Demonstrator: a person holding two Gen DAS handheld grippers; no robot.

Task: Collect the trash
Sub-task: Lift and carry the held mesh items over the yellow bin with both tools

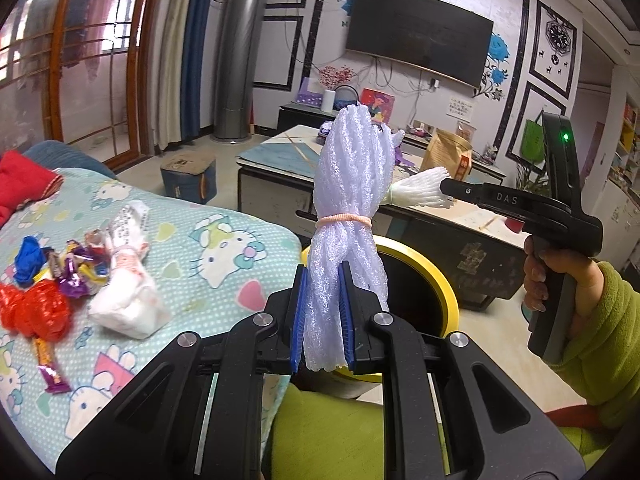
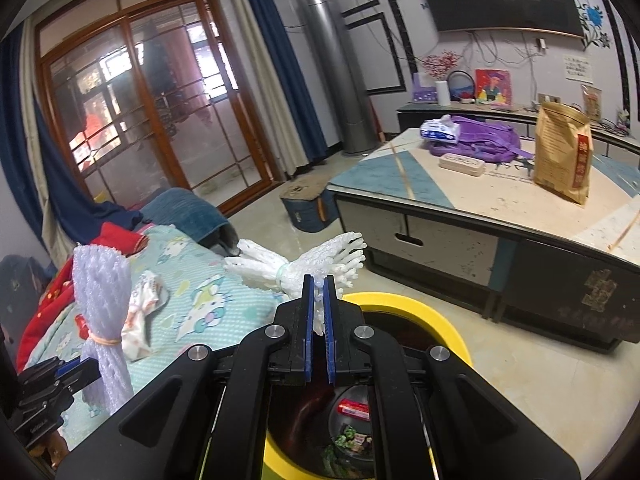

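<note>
My left gripper (image 1: 323,276) is shut on a lilac foam net bundle (image 1: 352,184) tied with a rubber band, held upright above the yellow-rimmed trash bin (image 1: 436,272). It also shows in the right wrist view (image 2: 102,304). My right gripper (image 2: 319,284) is shut on a white foam net bundle (image 2: 304,264) over the bin (image 2: 440,324), which holds some trash. In the left wrist view the right gripper (image 1: 448,190) holds the white bundle (image 1: 420,190) beyond the lilac one.
On the Hello Kitty bedspread (image 1: 208,256) lie crumpled white paper (image 1: 128,280), candy wrappers (image 1: 76,268), a blue scrap (image 1: 28,258) and red plastic (image 1: 36,312). A low table (image 2: 500,200) with a brown bag (image 2: 562,152) stands behind the bin.
</note>
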